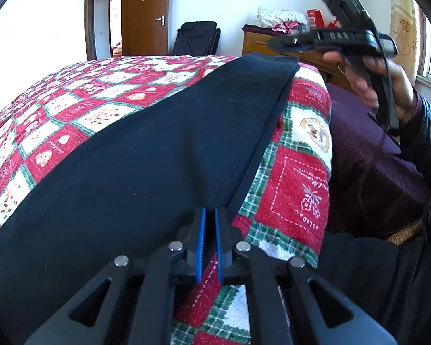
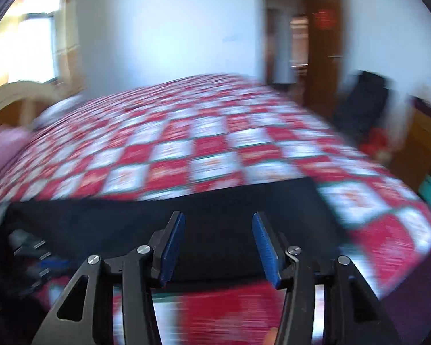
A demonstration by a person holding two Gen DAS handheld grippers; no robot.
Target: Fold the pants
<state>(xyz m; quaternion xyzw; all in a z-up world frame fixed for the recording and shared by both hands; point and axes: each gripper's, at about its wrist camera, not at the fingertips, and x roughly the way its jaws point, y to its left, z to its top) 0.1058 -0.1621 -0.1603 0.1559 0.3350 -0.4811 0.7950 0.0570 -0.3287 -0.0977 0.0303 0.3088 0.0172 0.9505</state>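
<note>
Black pants lie lengthwise on a red, white and green checkered bedspread, folded into a long band with a stitched edge on the right. My left gripper is shut on the near end of that edge. My right gripper hangs in the air above the far end of the pants, held by a hand. In the blurred right wrist view my right gripper stands open, with nothing between its blue pads. The pants lie beneath them on the bedspread.
The bed's right edge drops to a purple sheet. A wooden dresser piled with things, a black chair and an open wooden door stand beyond the bed. A wooden headboard and a window are on the other side.
</note>
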